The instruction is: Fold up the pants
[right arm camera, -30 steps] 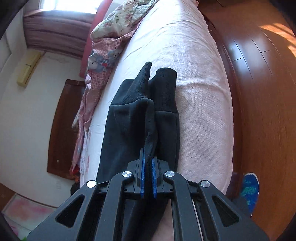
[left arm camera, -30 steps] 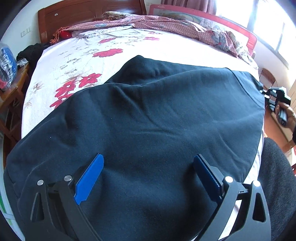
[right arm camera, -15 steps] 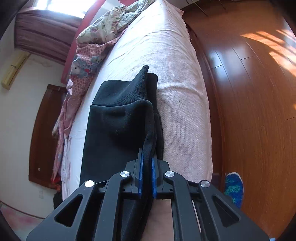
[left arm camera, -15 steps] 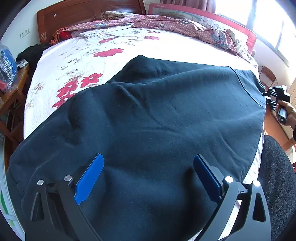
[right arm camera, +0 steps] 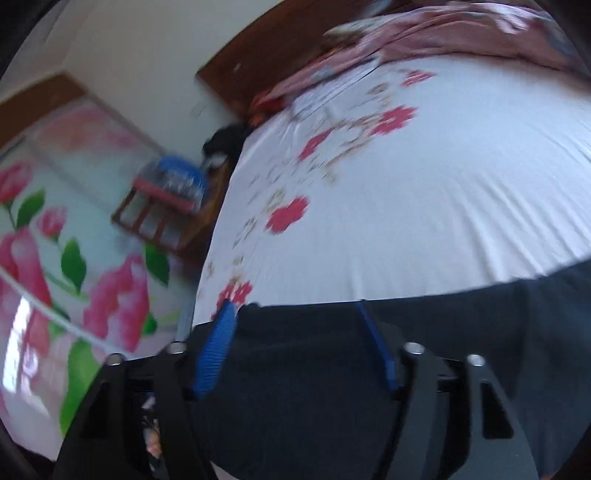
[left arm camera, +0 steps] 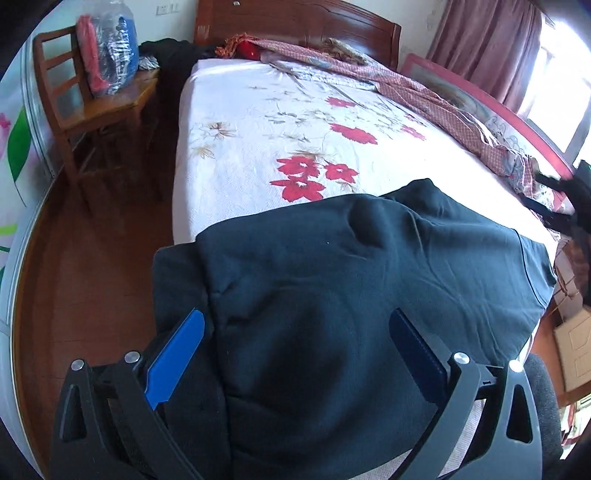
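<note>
Fleece, thick and limp, made the dark navy pants (left arm camera: 351, 288) sag, so we judged its lower-left hem best while our left gripper (left arm camera: 295, 354) gaped empty and right gripper (right arm camera: 299, 347) was opening, gripping nothing.

- The pants (left arm camera: 369, 288) lie across the near end of the bed (left arm camera: 258, 122), spilling over its near-left corner.
- Bedding (left arm camera: 388, 77) is bunched along the bed's head end and far-right edge.
- A chair (left arm camera: 85, 110) stands off the bed's left edge, near the headboard (left arm camera: 295, 22) (a bag (left arm camera: 110, 55) sits on its seat).
- Both grippers hang over the pants at the near edge.
</note>
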`<state>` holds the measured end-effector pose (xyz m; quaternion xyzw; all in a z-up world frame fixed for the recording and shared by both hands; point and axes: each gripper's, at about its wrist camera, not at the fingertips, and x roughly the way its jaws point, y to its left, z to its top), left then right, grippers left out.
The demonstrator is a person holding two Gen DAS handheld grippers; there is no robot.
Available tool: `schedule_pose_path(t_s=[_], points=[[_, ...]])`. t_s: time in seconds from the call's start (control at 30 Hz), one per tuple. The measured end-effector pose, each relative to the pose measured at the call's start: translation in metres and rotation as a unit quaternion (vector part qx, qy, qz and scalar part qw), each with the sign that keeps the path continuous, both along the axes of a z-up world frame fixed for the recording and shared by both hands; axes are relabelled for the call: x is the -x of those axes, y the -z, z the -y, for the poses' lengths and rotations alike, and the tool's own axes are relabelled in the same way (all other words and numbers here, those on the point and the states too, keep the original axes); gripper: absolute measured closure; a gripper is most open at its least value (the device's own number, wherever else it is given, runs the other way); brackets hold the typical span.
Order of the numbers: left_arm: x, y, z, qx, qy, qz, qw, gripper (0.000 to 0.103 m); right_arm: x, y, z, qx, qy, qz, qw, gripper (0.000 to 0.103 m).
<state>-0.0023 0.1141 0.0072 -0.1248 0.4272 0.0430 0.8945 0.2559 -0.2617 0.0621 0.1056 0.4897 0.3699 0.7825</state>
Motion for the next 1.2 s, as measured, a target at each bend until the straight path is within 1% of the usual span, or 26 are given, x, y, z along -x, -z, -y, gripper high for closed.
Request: schedule_pose_path(t_s=[0.03,0.07,0.13,0.2,0.23,0.4,0.43,0.47,0.5,0.57,0.63,0.7,0.73,0.77,0.83,0.87,0.9,0.93,0.97,1.0,1.03,1.07,1.1,1.13,1.17,1.2], points=[[0.001,0.003,-0.001,-0.002,-0.002,-0.002,1.0000,0.002,-0.006,0.006,-0.035,0.034,-0.044,0.004,0.998,0.025],[0.000,0.006,0.000,-0.005,-0.003,-0.008,1.0000,0.002,-0.009,0.009,-0.063,0.074,-0.065,0.025,0.995,0.025],[-0.001,0.008,-0.002,-0.008,-0.007,-0.014,0.9998,0.002,-0.006,0.017,-0.107,0.122,-0.124,0.040,0.984,0.025],[0.001,0.008,-0.004,-0.003,-0.009,-0.010,0.9999,0.002,-0.004,0.023,-0.134,0.175,-0.154,0.061,0.971,0.025],[0.002,0.008,-0.006,-0.001,-0.010,-0.010,0.9999,0.002,-0.002,0.027,-0.140,0.193,-0.167,0.063,0.965,0.025],[0.002,0.011,-0.012,0.019,-0.016,-0.009,0.9997,0.002,0.000,0.043,-0.158,0.209,-0.201,0.061,0.955,0.025],[0.003,0.011,-0.014,0.022,-0.017,-0.008,0.9996,0.002,0.002,0.050,-0.163,0.211,-0.212,0.053,0.953,0.029],[0.003,0.012,-0.015,0.025,-0.020,-0.008,0.9995,0.002,0.003,0.055,-0.167,0.226,-0.218,0.053,0.948,0.049],[0.004,0.012,-0.018,0.029,-0.024,-0.008,0.9993,0.002,0.006,0.056,-0.169,0.241,-0.213,0.066,0.945,0.081],[0.005,0.015,-0.023,0.040,-0.034,-0.010,0.9986,0.002,0.007,0.054,-0.169,0.246,-0.209,0.071,0.944,0.089],[0.004,0.019,-0.028,0.052,-0.043,-0.017,0.9975,0.002,0.006,0.046,-0.169,0.250,-0.194,0.093,0.944,0.091],[0.000,0.027,-0.033,0.061,-0.057,-0.040,0.9957,0.002,-0.006,0.037,-0.166,0.228,-0.155,0.098,0.956,0.095],[-0.002,0.032,-0.037,0.077,-0.059,-0.051,0.9939,0.002,-0.013,0.039,-0.166,0.222,-0.146,0.090,0.960,0.095],[-0.003,0.036,-0.040,0.091,-0.064,-0.056,0.9923,0.002,-0.016,0.047,-0.171,0.226,-0.158,0.078,0.958,0.095],[0.000,0.038,-0.045,0.106,-0.074,-0.055,0.9901,0.002,-0.020,0.065,-0.176,0.247,-0.152,0.066,0.955,0.095],[0.002,0.038,-0.047,0.108,-0.081,-0.052,0.9895,0.002,-0.021,0.068,-0.176,0.237,-0.151,0.070,0.957,0.088],[0.005,0.036,-0.048,0.104,-0.093,-0.047,0.9891,0.002,-0.021,0.066,-0.172,0.230,-0.144,0.076,0.959,0.076],[0.009,0.033,-0.049,0.101,-0.105,-0.037,0.9887,0.002,-0.023,0.059,-0.165,0.219,-0.125,0.074,0.965,0.068],[0.014,0.027,-0.051,0.097,-0.117,-0.022,0.9880,0.002,-0.024,0.048,-0.154,0.187,-0.109,0.067,0.974,0.064],[0.020,0.021,-0.054,0.088,-0.133,-0.008,0.9872,0.002,-0.023,0.036,-0.141,0.160,-0.091,0.069,0.980,0.064],[0.028,0.012,-0.056,0.071,-0.155,0.006,0.9854,0.002,-0.020,0.023,-0.126,0.154,-0.064,0.083,0.983,0.064],[0.034,0.003,-0.057,0.067,-0.164,0.027,0.9838,0.002,-0.016,0.013,-0.113,0.147,-0.041,0.089,0.984,0.063],[0.035,-0.005,-0.057,0.076,-0.162,0.049,0.9827,0.002,-0.011,0.007,-0.100,0.123,-0.025,0.083,0.989,0.063],[0.033,-0.014,-0.055,0.088,-0.153,0.072,0.9816,0.002,-0.005,0.004,-0.090,0.087,-0.019,0.062,0.994,0.063],[0.026,-0.020,-0.050,0.103,-0.134,0.085,0.9819,0.002,0.004,0.005,-0.084,0.058,-0.024,0.042,0.997,0.063],[0.012,-0.027,-0.041,0.118,-0.100,0.091,0.9837,0.002,0.015,0.008,-0.083,0.049,-0.029,0.032,0.998,0.063]])
